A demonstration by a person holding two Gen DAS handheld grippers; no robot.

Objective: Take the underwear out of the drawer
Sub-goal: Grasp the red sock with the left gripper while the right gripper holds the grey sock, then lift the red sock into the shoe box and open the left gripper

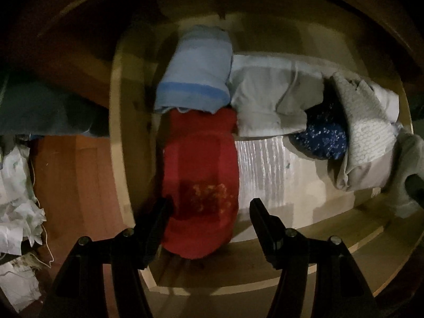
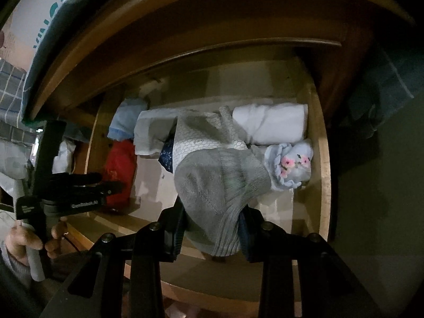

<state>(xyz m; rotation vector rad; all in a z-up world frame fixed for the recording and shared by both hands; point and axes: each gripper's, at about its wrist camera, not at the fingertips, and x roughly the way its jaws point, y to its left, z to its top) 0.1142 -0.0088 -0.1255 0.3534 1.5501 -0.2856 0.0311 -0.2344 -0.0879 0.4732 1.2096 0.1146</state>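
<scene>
A folded red underwear (image 1: 201, 164) lies at the left end of the open wooden drawer (image 1: 119, 132). My left gripper (image 1: 209, 212) points straight down over it, open, one finger on each side of its near end, the right finger clear of the cloth. From the right wrist view the left gripper (image 2: 106, 182) hovers over the red underwear (image 2: 119, 164). My right gripper (image 2: 212, 233) is shut on a grey knit garment (image 2: 212, 182), which bunches up between its fingers above the drawer's front.
In the drawer also lie a blue striped roll (image 1: 193, 71), a grey folded piece (image 1: 265, 92), a navy flowered piece (image 1: 323, 137), a hexagon-print piece (image 1: 368, 137), a white fold (image 2: 270, 124) and a pale blue flowered piece (image 2: 291, 164). Crumpled paper (image 1: 18, 185) lies left of the drawer.
</scene>
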